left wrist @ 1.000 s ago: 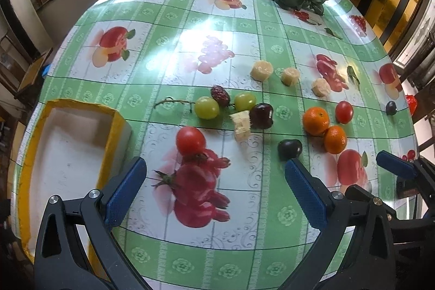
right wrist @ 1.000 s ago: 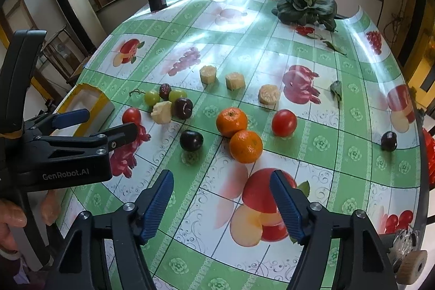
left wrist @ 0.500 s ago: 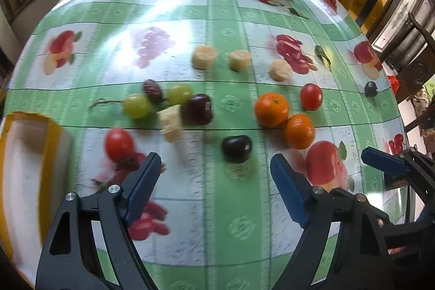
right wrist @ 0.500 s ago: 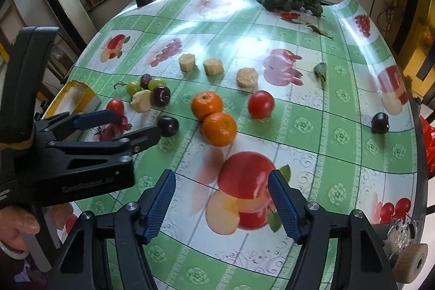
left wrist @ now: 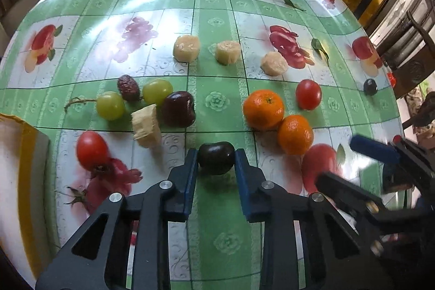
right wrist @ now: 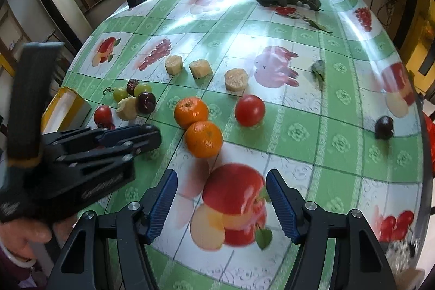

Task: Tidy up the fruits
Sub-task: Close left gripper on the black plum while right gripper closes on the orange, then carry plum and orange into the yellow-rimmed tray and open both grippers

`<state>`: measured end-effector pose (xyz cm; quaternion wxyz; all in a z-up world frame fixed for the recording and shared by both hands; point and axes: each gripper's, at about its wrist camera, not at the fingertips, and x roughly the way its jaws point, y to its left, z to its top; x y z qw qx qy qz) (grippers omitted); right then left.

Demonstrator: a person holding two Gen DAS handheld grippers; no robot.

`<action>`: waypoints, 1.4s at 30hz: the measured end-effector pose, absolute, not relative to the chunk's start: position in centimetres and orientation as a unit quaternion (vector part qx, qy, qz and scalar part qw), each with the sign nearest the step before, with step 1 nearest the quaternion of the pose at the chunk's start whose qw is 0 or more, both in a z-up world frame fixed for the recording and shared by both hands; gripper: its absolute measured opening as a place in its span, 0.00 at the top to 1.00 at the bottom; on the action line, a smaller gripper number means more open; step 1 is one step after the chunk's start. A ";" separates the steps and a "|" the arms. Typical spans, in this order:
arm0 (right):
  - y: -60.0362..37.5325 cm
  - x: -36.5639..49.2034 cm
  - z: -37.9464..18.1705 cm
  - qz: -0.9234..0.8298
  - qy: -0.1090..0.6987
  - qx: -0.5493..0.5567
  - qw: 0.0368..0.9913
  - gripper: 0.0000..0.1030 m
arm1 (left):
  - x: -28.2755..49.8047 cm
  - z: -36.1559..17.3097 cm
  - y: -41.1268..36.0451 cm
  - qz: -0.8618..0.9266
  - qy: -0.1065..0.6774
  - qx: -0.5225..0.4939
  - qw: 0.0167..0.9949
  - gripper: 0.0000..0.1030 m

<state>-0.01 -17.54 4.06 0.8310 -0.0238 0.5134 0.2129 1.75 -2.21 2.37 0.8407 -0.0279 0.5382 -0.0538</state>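
From the left wrist, the left gripper (left wrist: 216, 158) clamps a dark cherry (left wrist: 216, 157) on the tablecloth (left wrist: 217, 99), near its front edge, beside two tangerines (left wrist: 295, 134).

From the right wrist, the right gripper (right wrist: 221, 199) hangs with jaws apart, empty, over a printed apple (right wrist: 233, 197).

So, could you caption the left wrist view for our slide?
Left gripper closed around a dark cherry on the fruit-print tablecloth.
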 end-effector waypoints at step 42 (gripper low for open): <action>8.2 -0.3 7.6 0.424 0.480 -0.065 0.765 0.66 | -3.4 6.8 24.7 0.129 0.525 -0.134 0.831 0.75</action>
